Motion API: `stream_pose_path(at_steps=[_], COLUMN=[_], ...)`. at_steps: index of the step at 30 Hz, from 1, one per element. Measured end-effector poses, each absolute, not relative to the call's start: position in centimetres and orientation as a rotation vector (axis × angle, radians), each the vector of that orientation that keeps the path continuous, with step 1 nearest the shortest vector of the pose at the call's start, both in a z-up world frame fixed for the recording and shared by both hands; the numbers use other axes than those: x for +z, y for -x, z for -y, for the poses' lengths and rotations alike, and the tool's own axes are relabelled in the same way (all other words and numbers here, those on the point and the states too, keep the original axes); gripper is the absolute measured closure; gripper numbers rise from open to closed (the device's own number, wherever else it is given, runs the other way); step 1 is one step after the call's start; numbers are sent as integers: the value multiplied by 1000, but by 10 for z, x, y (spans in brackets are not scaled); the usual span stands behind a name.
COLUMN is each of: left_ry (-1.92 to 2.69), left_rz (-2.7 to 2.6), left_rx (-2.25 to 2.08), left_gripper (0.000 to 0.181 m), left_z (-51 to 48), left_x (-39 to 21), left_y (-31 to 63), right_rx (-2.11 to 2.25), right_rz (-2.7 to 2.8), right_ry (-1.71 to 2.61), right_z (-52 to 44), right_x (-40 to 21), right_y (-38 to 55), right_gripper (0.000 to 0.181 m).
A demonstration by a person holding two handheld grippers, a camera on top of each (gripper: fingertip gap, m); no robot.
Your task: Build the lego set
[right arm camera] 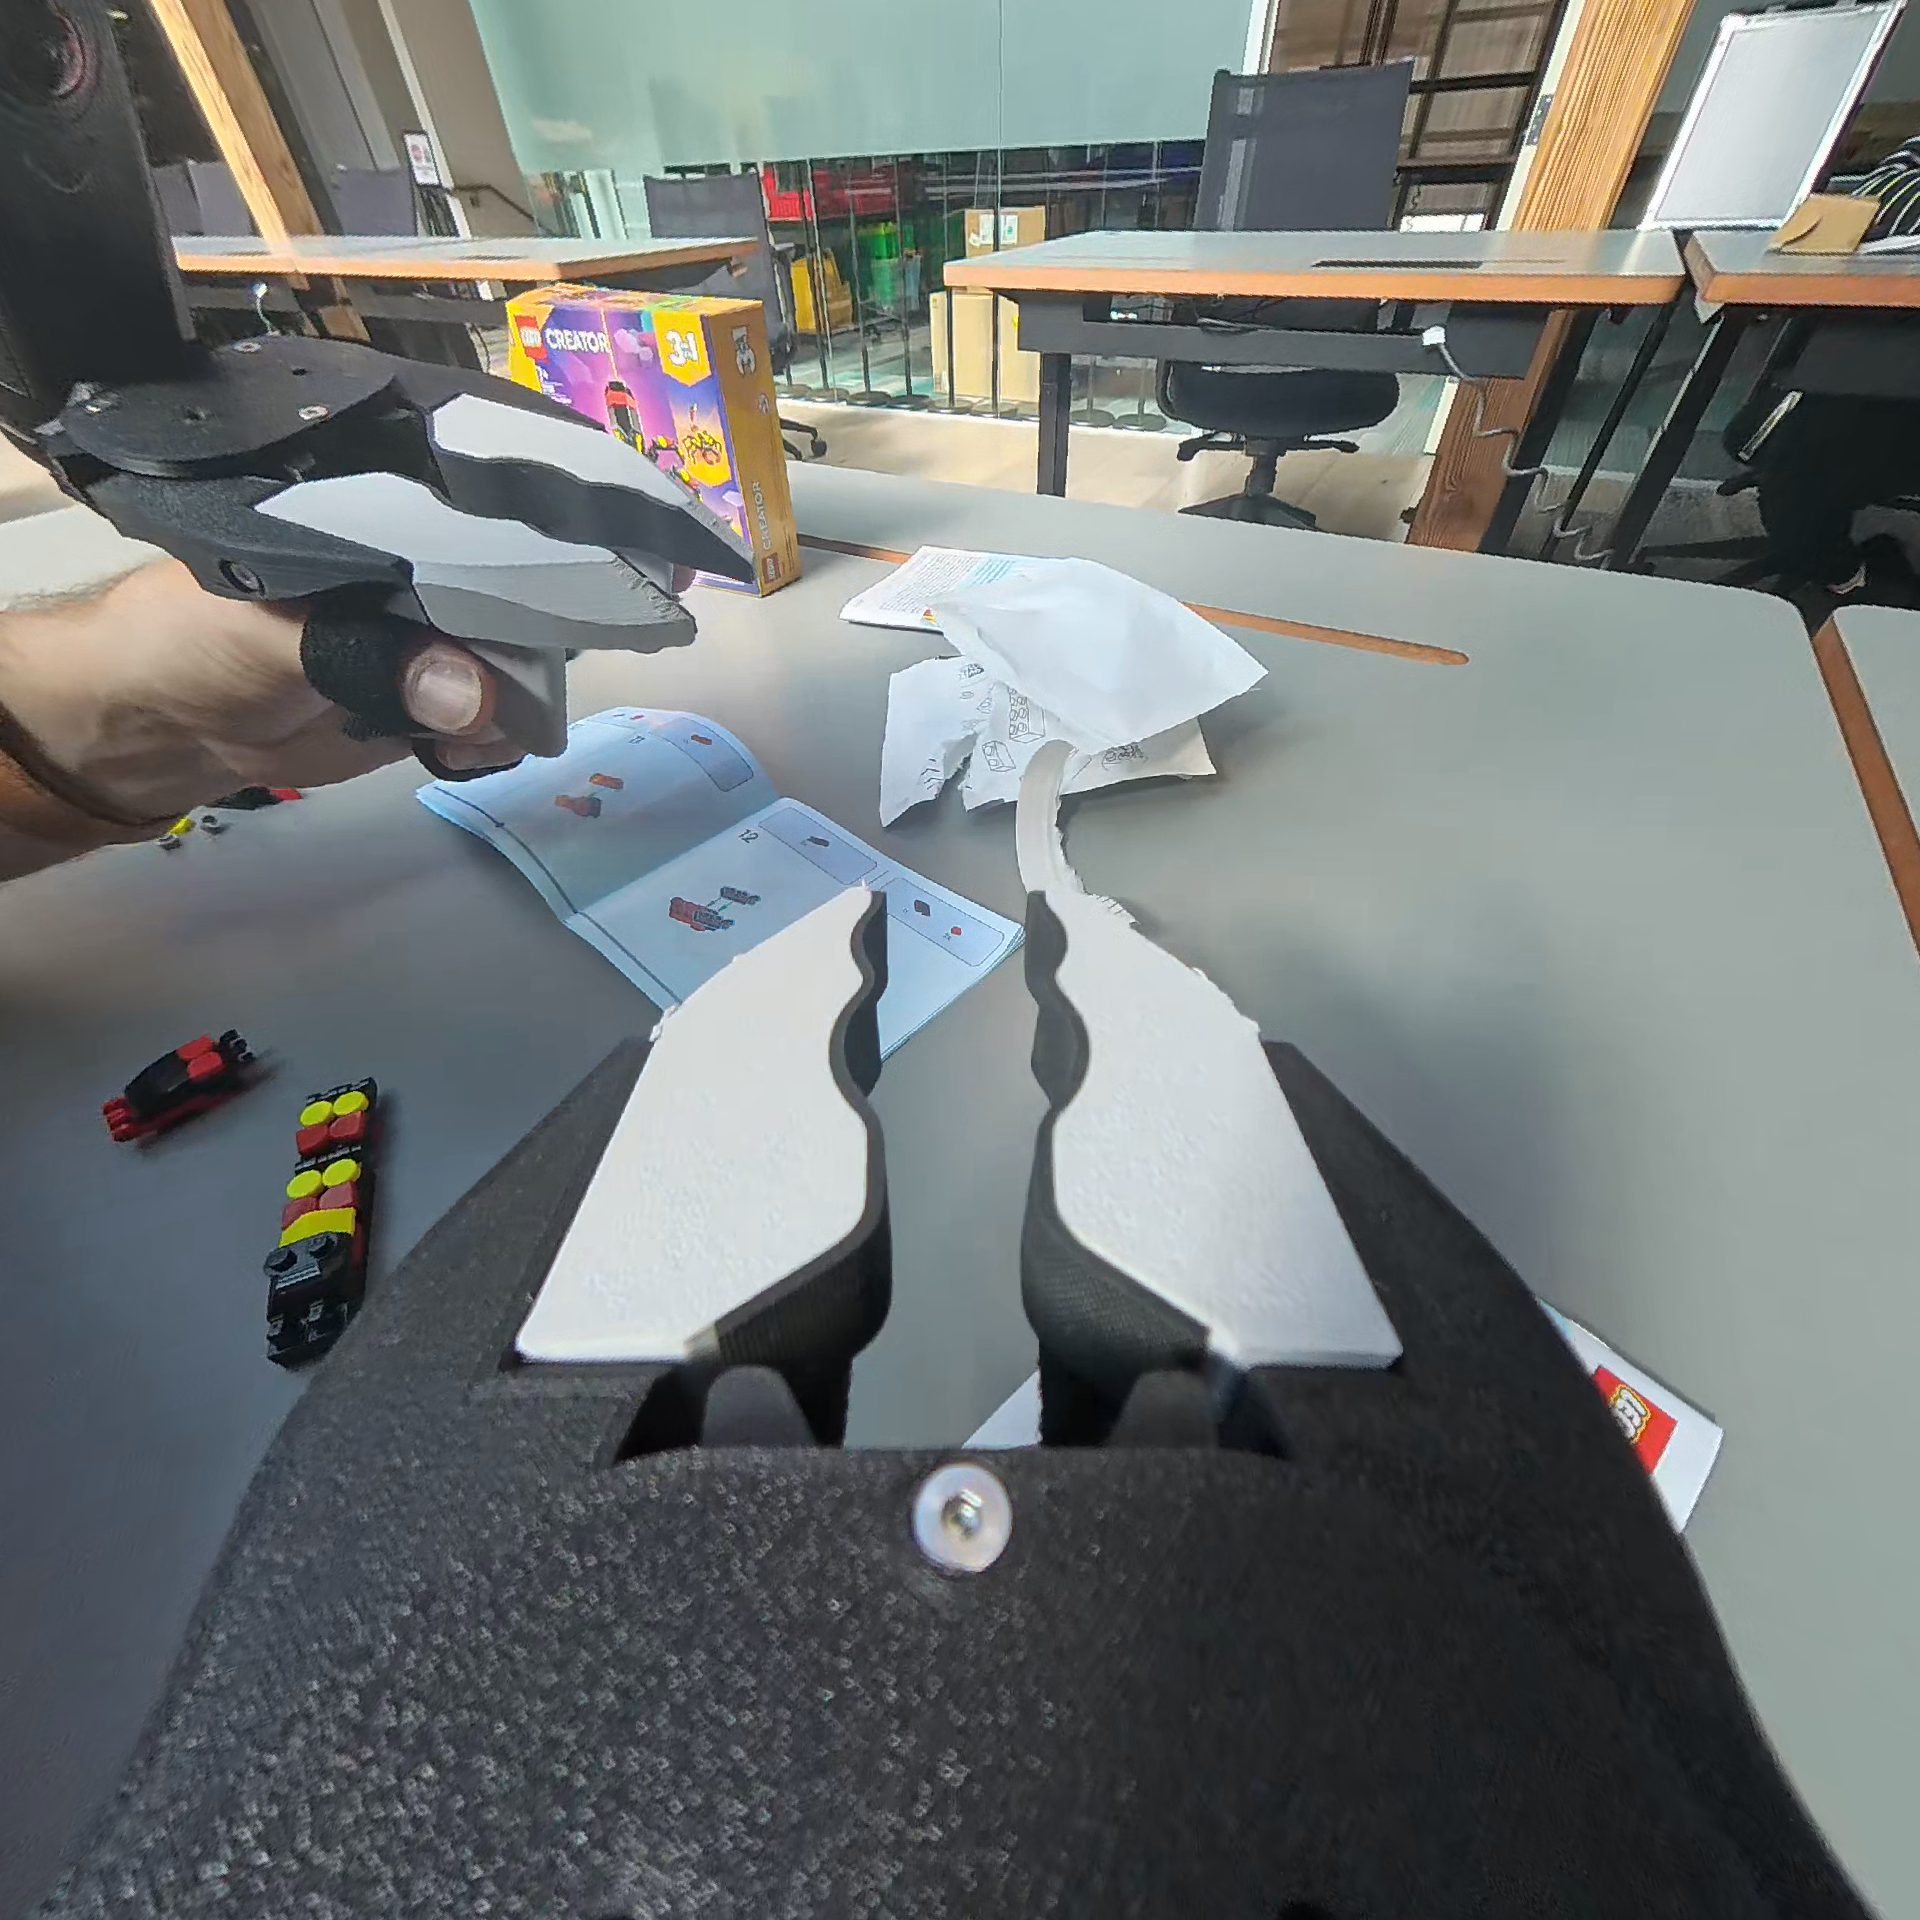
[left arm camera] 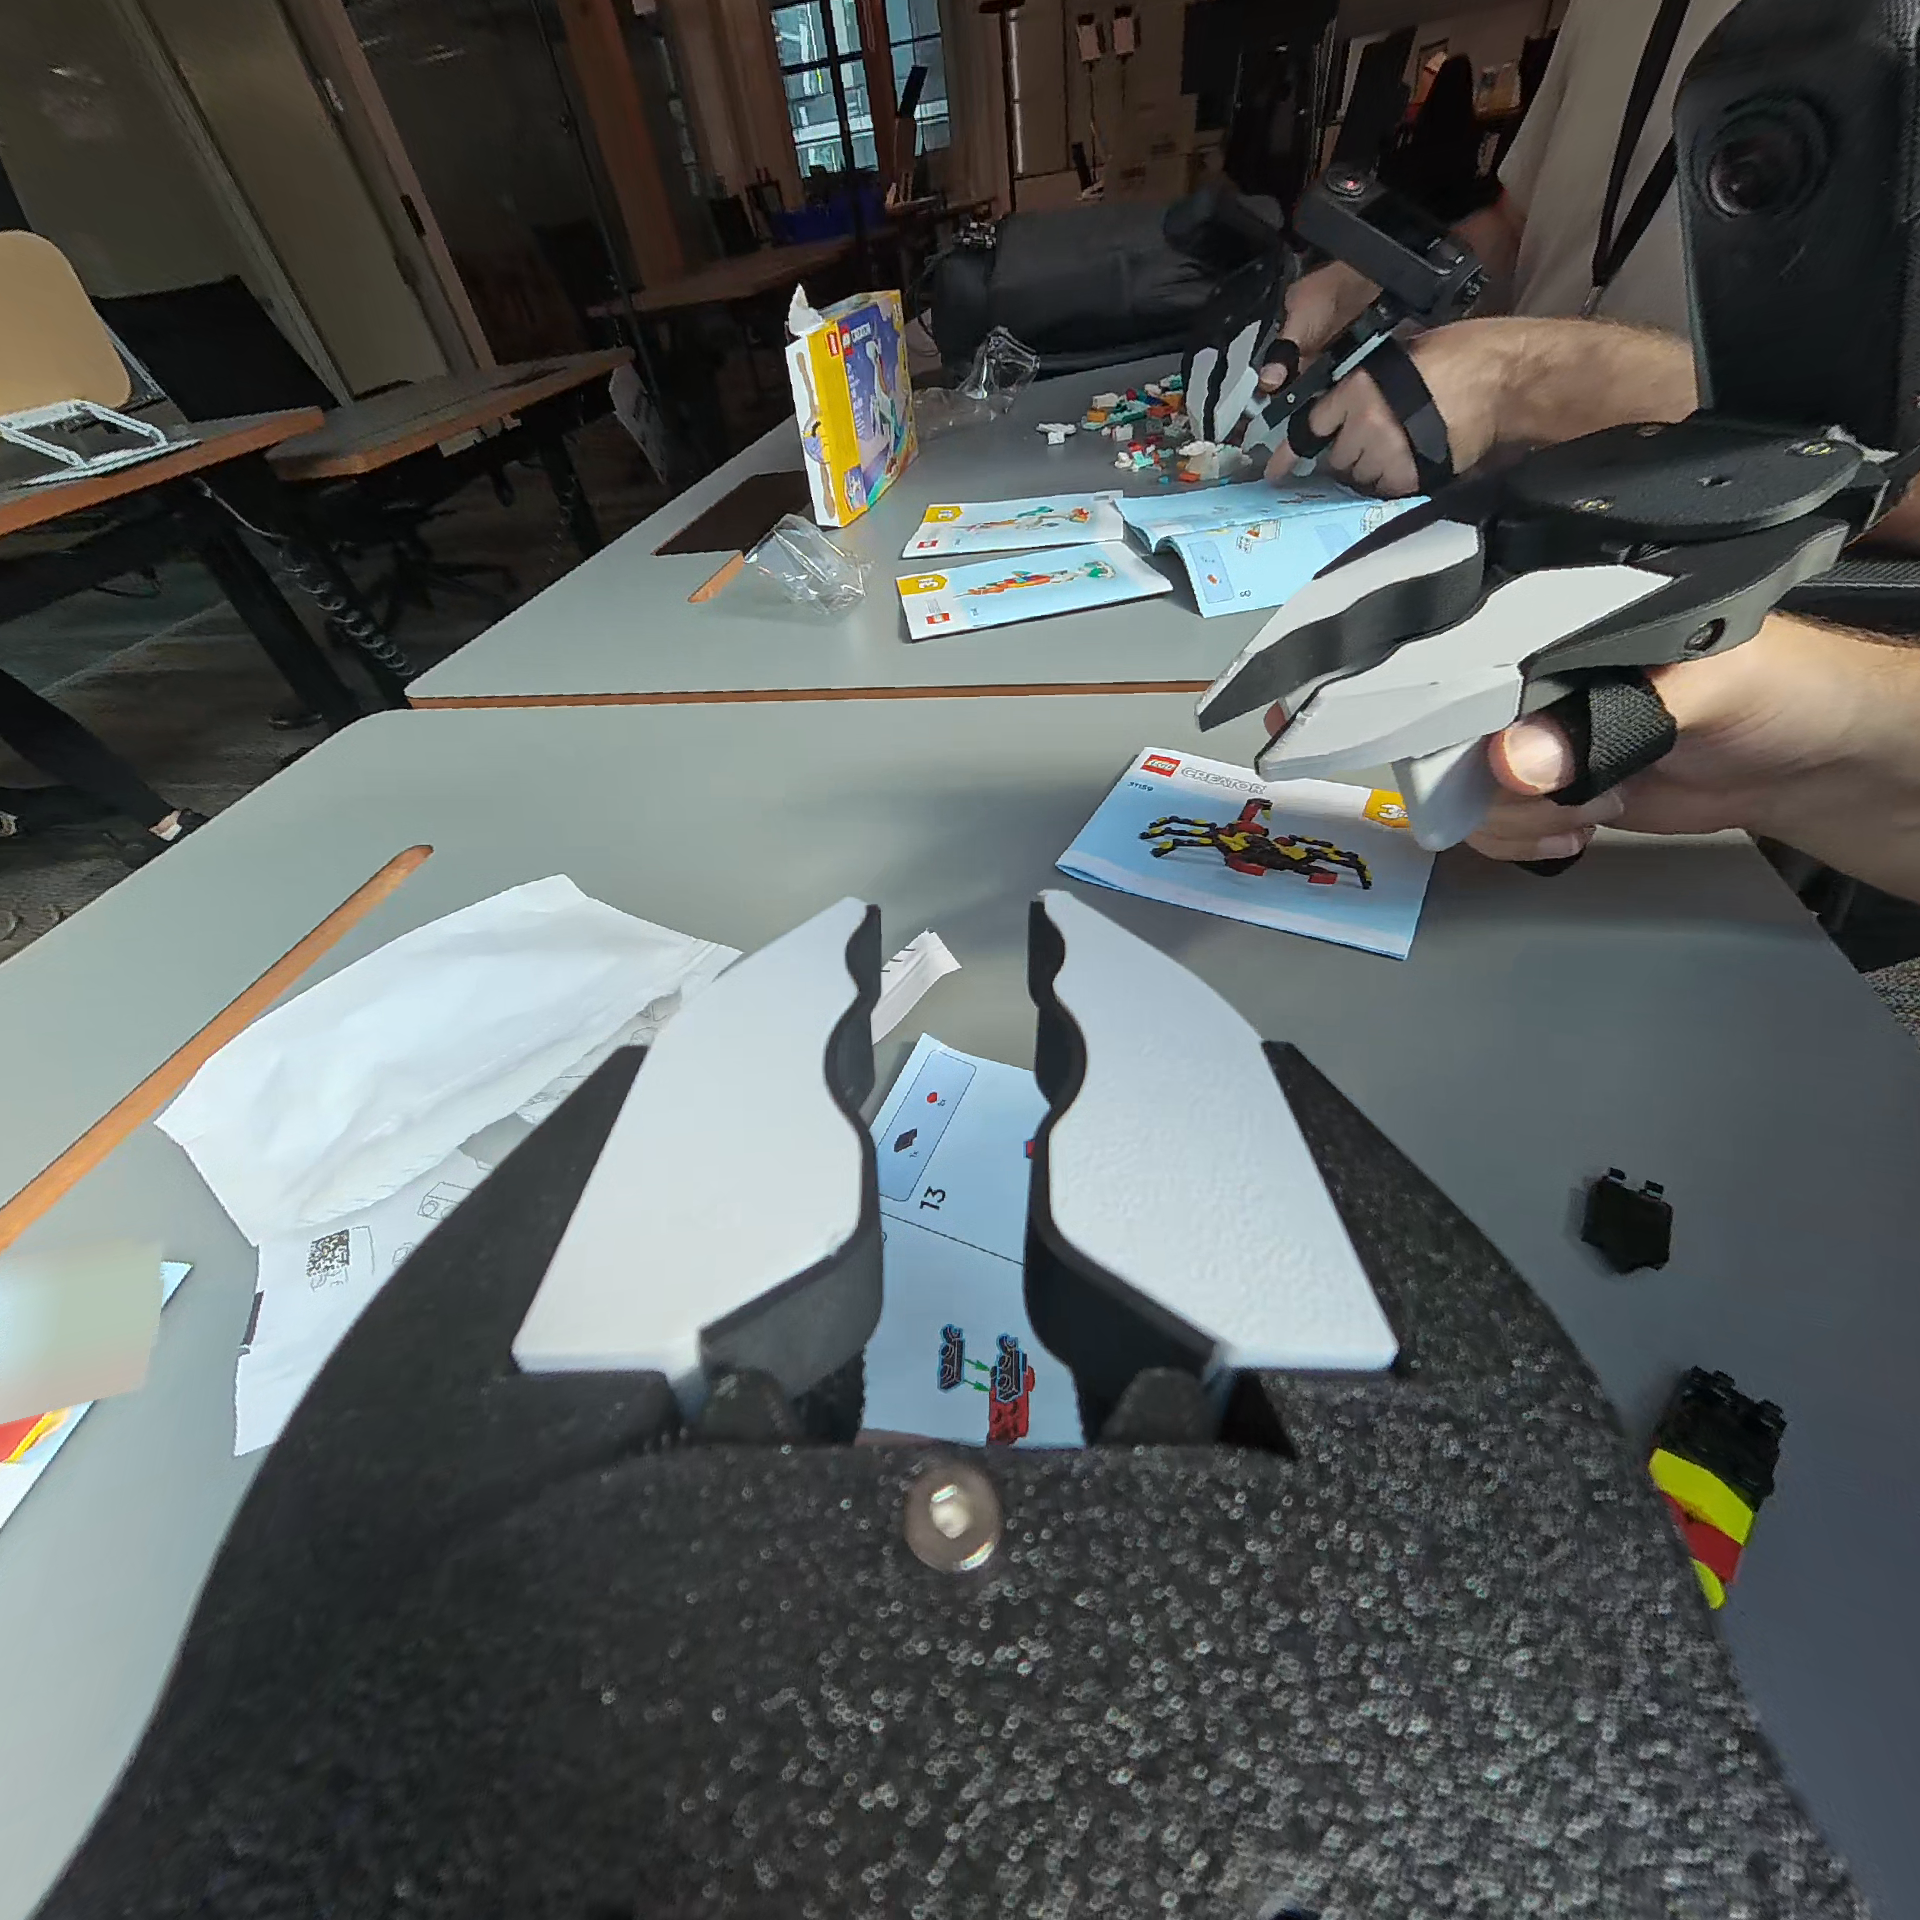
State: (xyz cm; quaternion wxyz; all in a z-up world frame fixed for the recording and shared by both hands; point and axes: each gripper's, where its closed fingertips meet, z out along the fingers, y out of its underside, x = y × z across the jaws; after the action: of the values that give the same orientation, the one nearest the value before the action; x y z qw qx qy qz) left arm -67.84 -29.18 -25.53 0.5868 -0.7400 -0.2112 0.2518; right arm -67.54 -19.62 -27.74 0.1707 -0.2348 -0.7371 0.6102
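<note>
The grey table (right arm camera: 1455, 935) with its wood-coloured edge carries everything, its right edge close beside the work and a wide bare stretch running from the papers toward that edge; a second grey table (left arm camera: 644, 623) butts against its far side, where another person's hands work two more grippers over scattered bricks, and beyond lie office desks, chairs and glass partitions. The left claw (left arm camera: 954, 920) hangs above the open instruction booklet (right arm camera: 717, 883), its jaws spread with nothing between them; the right claw (right arm camera: 954, 904) hovers over bare table just beside that booklet's corner, jaws likewise parted and empty. One yellow and purple set box (right arm camera: 665, 416) stands upright at the far side, near one heap of torn white paper bags (right arm camera: 1070, 675). A second, closed booklet (left arm camera: 1247, 852) lies flat under the right claw's hand. Of built lego there are two pieces: a long black strip topped with yellow and red tiles (right arm camera: 322, 1216) and, just beside it, a smaller red and black assembly (right arm camera: 182, 1081), both left of the right claw and clear of the booklet. One loose black brick (left arm camera: 1626, 1226) sits apart on open table
</note>
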Motion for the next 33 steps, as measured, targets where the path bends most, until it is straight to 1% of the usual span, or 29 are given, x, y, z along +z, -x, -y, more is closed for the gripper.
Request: stream_pose_path(at_steps=[4,7,10,13,15,17,19,20,21,23,24,25,26,28,30,31,32,33], left_ry=[1714,1701,1711,1723,1693,1651,1599,1573,1551,1525,1514,1510,1511,1511,1543,1579,1631,1702], left_rz=[500,514,582,678,705,720,717,713,706,675,657,644,635,619,630,649,678,713], left_rx=[599,633,706,796,846,921,977,1000,1024,1044,1051,1066,1083,1125,1141,1129,1100,1049], left_gripper=[153,149,149,136,123,111,111,112,118,140,151,159,164,181,181,181,181,181], left_z=[288,287,292,299,298,295,287,283,280,272,268,266,265,265,266,266,265,263], left_x=[-256,-255,-257,-257,-244,-223,-199,-187,-176,-159,-151,-142,-132,-110,-104,-113,-129,-155], left_y=[680,685,696,713,726,744,761,770,778,791,796,802,809,824,842,852,863,873], right_rx=[1727,1725,1756,1654,1536,1470,1434,1403,1372,1344,1347,1339,1304,1253,1217,1192,1174,1147], right_rz=[2092,2078,2055,1968,1874,1773,1685,1638,1605,1613,1645,1662,1684,1763,1854,1898,1943,1962], right_ry=[681,686,713,779,804,824,853,855,853,884,914,938,965,1055,1157,1197,1218,1212], right_z=[193,191,191,181,168,157,147,142,138,135,136,134,131,127,124,123,123,122], right_x=[-281,-281,-279,-276,-258,-223,-185,-168,-154,-146,-150,-157,-171,-212,-261,-282,-294,-293], right_y=[675,676,676,693,715,740,767,781,795,821,832,842,851,865,870,872,872,874], right_gripper=[156,156,152,145,146,147,153,155,160,162,164,174,180,181,181,181,181,181])
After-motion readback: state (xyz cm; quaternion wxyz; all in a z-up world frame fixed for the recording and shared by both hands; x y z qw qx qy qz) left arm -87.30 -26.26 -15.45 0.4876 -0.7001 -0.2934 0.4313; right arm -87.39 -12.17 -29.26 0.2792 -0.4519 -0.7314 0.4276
